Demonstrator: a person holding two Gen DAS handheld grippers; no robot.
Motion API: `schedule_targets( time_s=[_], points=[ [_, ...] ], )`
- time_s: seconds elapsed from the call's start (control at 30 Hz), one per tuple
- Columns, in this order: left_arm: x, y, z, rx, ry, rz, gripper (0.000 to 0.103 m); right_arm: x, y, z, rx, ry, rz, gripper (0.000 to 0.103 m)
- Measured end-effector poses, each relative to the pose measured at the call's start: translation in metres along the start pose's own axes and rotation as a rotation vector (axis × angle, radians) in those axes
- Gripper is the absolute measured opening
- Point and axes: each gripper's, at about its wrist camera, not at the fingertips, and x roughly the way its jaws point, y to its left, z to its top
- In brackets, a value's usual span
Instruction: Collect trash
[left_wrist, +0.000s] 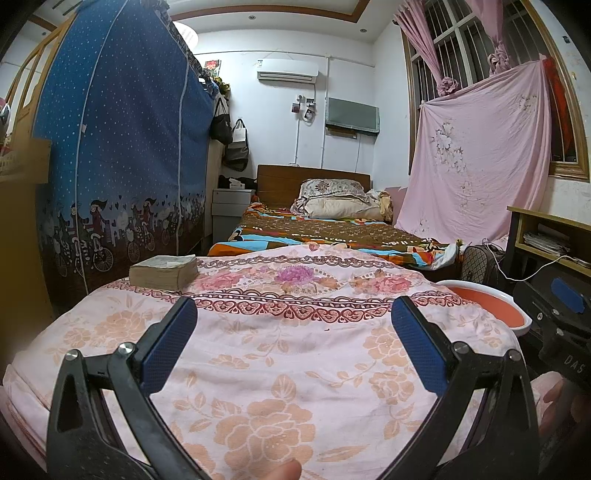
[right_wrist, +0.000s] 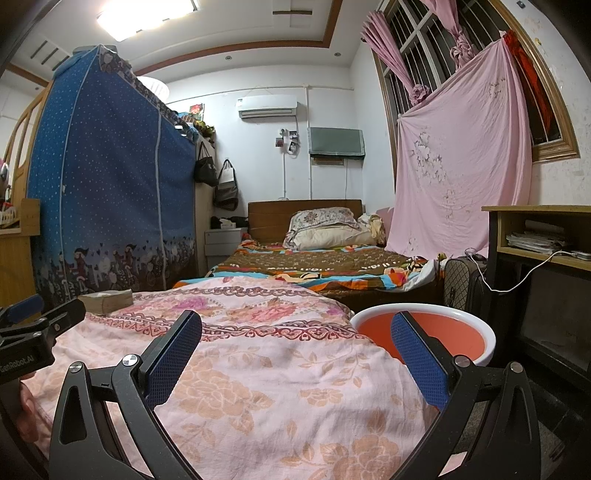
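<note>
My left gripper (left_wrist: 293, 308) is open and empty above a pink floral cloth (left_wrist: 280, 354) that covers a raised surface. My right gripper (right_wrist: 295, 321) is open and empty, over the cloth's right edge. An orange basin with a white rim (right_wrist: 428, 334) stands just right of the cloth, behind my right finger; it also shows in the left wrist view (left_wrist: 491, 306). A thick worn book (left_wrist: 164, 271) lies on the cloth's far left; it also shows in the right wrist view (right_wrist: 107, 299). A tiny dark speck (left_wrist: 327, 329) lies on the cloth. No other trash shows.
A blue fabric wardrobe (left_wrist: 122, 147) stands on the left. A bed with a patterned blanket (left_wrist: 325, 236) and pillows lies beyond. A wooden desk (right_wrist: 543, 236) with papers and a white cable, and a quilted bag (right_wrist: 463, 284), stand at the right. A pink sheet (left_wrist: 476, 155) hangs by the window.
</note>
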Motion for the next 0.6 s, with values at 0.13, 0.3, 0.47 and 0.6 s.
schedule_targets(
  time_s=[0.13,0.3,0.47,0.6],
  points=[
    [0.0002,0.0001,-0.0001,0.0,0.0,0.0,0.092,-0.0001,0.0001,0.0003,0.0,0.0,0.0,0.103],
    [0.0002,-0.0001,-0.0003,0.001,0.0,0.0,0.092,0.0,0.0004,0.0007,0.001,0.001,0.0,0.103],
    [-0.0008,0.0,0.0011,0.001,0.002,-0.001,0.092,-0.0002,0.0004,0.0009,0.001,0.0,0.0,0.103],
    [-0.0011,0.0004,0.0014,-0.003,0.004,-0.005,0.092,-0.0003,0.0005,0.0011,0.001,0.001,0.0,0.103]
  ],
)
